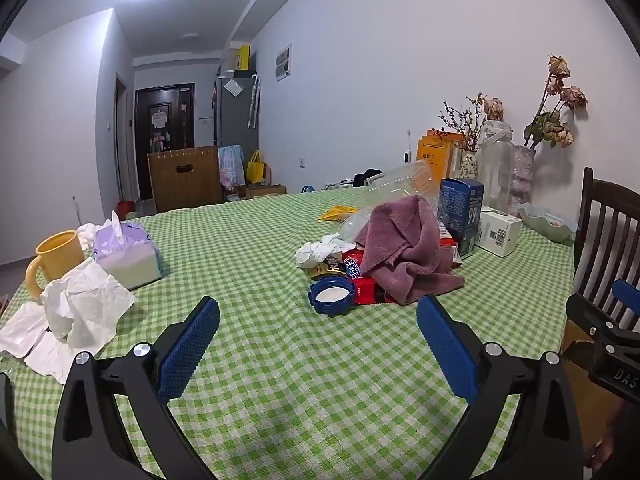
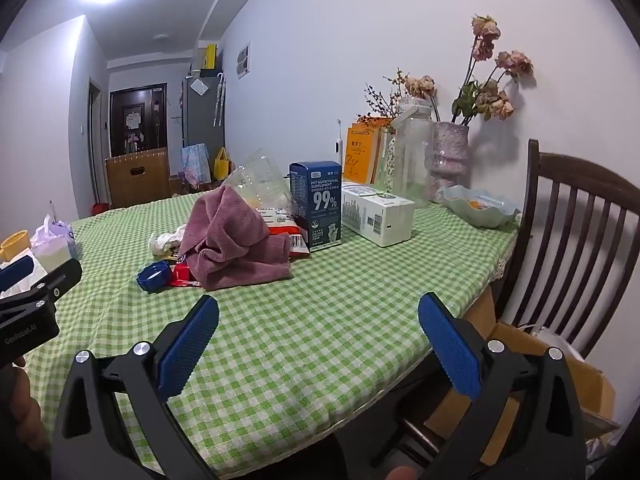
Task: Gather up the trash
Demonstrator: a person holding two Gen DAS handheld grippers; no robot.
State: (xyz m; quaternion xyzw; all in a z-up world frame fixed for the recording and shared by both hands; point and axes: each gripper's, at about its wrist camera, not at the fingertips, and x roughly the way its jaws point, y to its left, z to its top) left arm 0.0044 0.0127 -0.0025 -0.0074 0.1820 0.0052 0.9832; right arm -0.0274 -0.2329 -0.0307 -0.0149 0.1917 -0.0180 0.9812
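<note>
While both grippers hang over the near edge of the desk, nothing is held.
Left gripper [image 1: 318, 320]: jaws spread wide, empty, above bare green checked cloth.
Right gripper [image 2: 319, 318]: jaws spread wide, empty, near the desk's right-hand corner.
Desk [image 1: 256, 240]: covered by a green-and-white checked cloth.
Crumpled tissues [image 1: 86, 308]: a white heap at the left edge, just beside the yellow mug [image 1: 54, 262] and the tissue pack [image 1: 128, 254].
Tissue wad [image 1: 320, 250]: small, white, crumpled, touching the left side of the middle pile.
Blue lid [image 1: 332, 297]: lying open side up at the front of the pile, nearest the left gripper.
Red wrappers [image 1: 362, 280]: partly under the purple cloth [image 1: 404, 248], touching the lid.
Clear plastic box [image 1: 404, 184]: tilted behind the purple cloth.
Blue box [image 2: 320, 204]: upright, right of the cloth, with the white box [image 2: 378, 214] lying beside it.
Far edge: vases of dried flowers [image 2: 486, 76], a clear jug [image 2: 414, 156], a pale bowl [image 2: 480, 206].
Chair [image 2: 576, 240]: dark wood, at the right end of the desk.
</note>
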